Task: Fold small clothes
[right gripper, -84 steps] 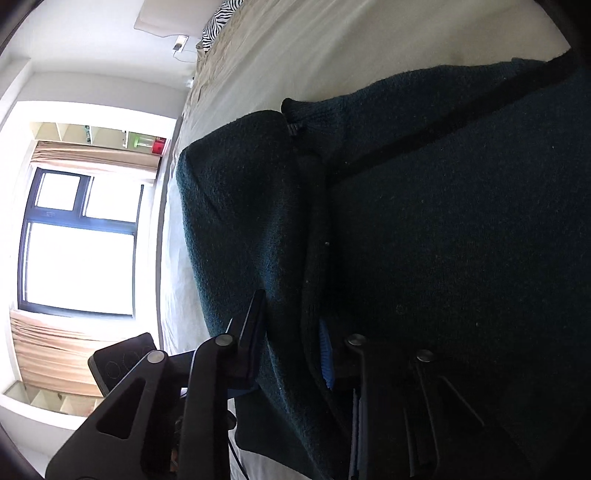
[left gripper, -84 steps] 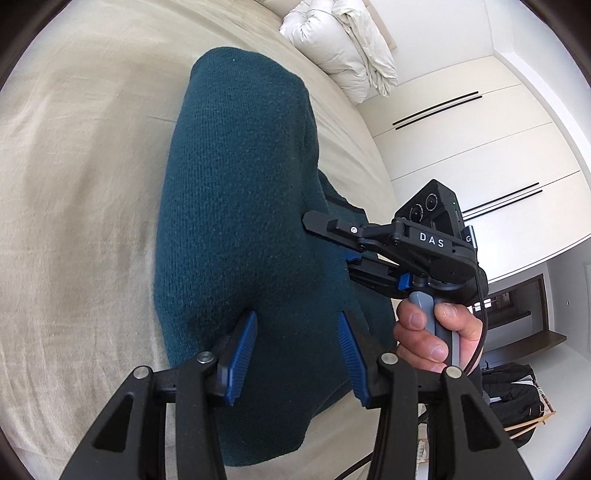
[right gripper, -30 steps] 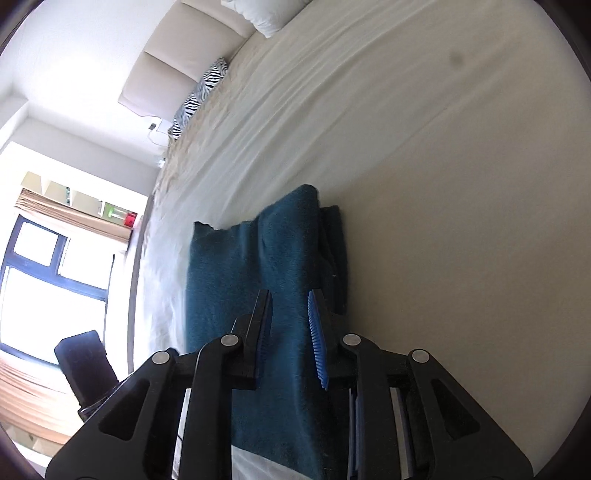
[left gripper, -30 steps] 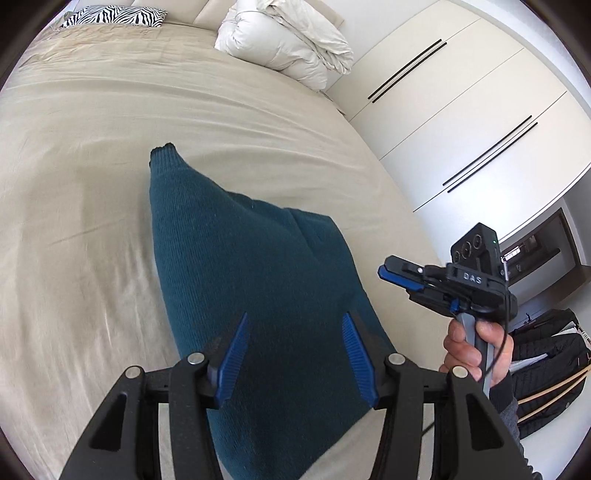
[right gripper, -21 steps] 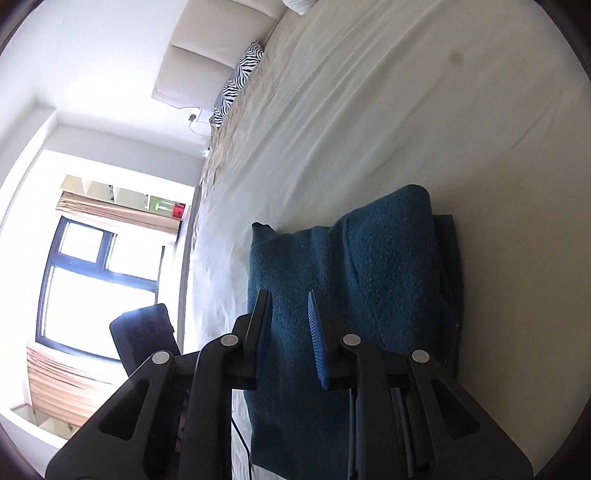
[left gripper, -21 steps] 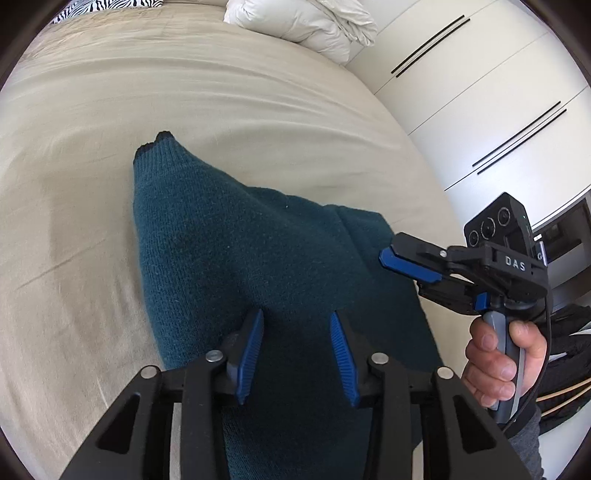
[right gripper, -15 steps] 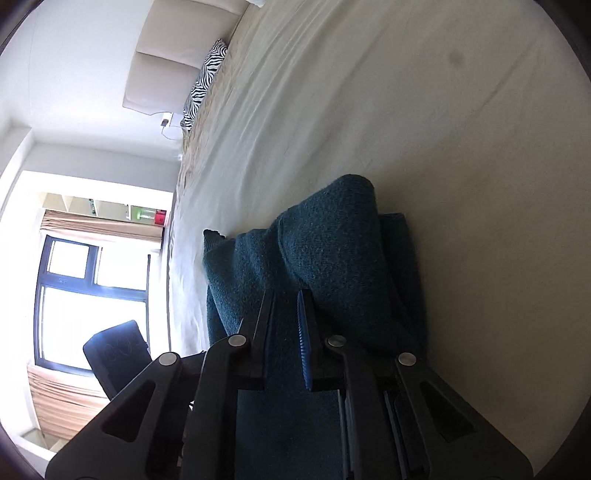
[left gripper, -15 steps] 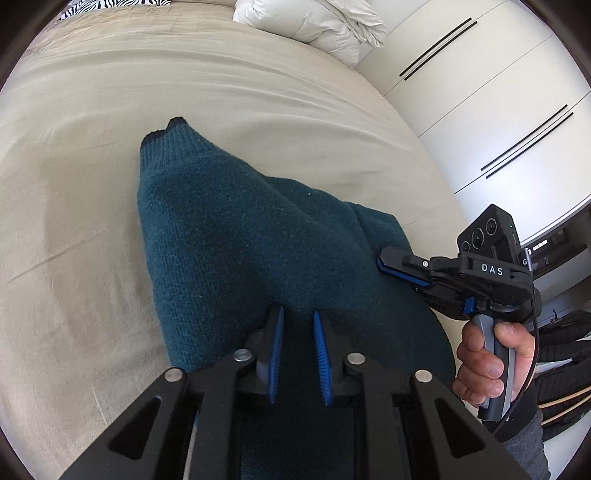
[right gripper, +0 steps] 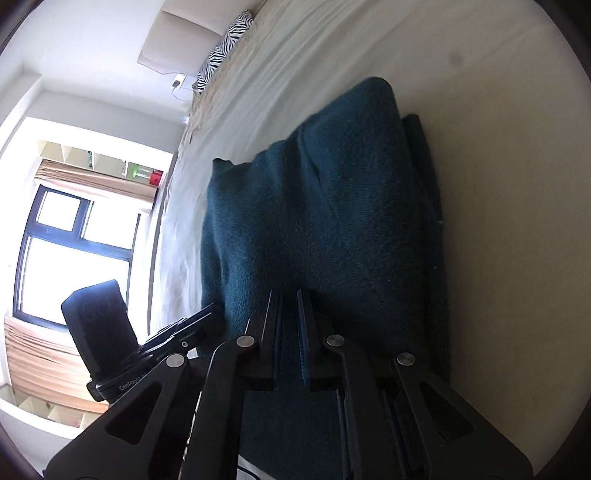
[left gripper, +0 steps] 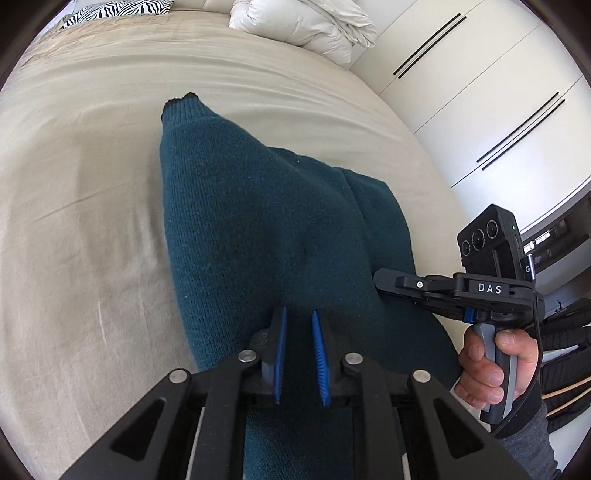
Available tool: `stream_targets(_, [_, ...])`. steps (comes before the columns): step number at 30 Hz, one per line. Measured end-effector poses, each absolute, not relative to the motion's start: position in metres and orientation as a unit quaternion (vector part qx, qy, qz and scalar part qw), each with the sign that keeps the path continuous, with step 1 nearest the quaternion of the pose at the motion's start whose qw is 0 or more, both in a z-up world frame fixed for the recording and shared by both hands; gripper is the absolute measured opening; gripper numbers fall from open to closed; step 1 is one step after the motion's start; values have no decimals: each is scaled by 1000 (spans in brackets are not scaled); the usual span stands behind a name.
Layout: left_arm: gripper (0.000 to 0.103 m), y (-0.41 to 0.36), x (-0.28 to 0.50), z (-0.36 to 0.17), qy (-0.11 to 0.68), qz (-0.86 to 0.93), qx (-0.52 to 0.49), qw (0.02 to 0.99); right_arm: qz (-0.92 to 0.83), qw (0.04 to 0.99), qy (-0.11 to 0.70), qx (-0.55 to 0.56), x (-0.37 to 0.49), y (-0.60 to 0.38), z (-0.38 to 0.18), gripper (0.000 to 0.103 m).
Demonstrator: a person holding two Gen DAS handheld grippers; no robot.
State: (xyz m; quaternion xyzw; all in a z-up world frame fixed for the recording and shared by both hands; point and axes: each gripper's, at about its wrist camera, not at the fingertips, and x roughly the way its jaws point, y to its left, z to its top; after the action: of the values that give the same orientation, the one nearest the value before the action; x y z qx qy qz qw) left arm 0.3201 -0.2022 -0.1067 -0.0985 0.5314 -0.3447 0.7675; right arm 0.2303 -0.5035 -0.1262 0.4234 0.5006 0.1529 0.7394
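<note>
On the bed [left gripper: 92,229], both grippers' jaws pinching the teal sweater [left gripper: 258,221]; window [right gripper: 66,251] only rightward.

I am seeing a dark teal knit sweater [left gripper: 266,229] on the beige bed [left gripper: 74,221], blue pads [left gripper: 279,343] lining my black jaws, a zebra-striped pillow [left gripper: 122,9] far off.

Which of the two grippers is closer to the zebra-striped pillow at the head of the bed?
Cannot tell. The left gripper and right gripper both clamp the teal sweater's near edge, far from the zebra pillow.
</note>
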Motion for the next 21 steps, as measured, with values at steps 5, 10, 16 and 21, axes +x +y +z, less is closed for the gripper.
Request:
stream_targets(5, [14, -191, 318, -94, 535, -340, -99, 767, 136, 743, 494, 431, 208, -509, -110, 6])
stream_targets(10, [25, -173, 272, -72, 515, -362, -103, 770, 184, 745, 476, 430, 166, -498, -93, 6])
stream_targets(16, [22, -188, 256, -116, 550, -354, -88, 751, 161, 727, 487, 457, 141, -503, -140, 0])
stream_targets(21, [45, -169, 247, -87, 531, -361, -93, 761, 161, 753, 467, 434, 136, -506, -102, 9])
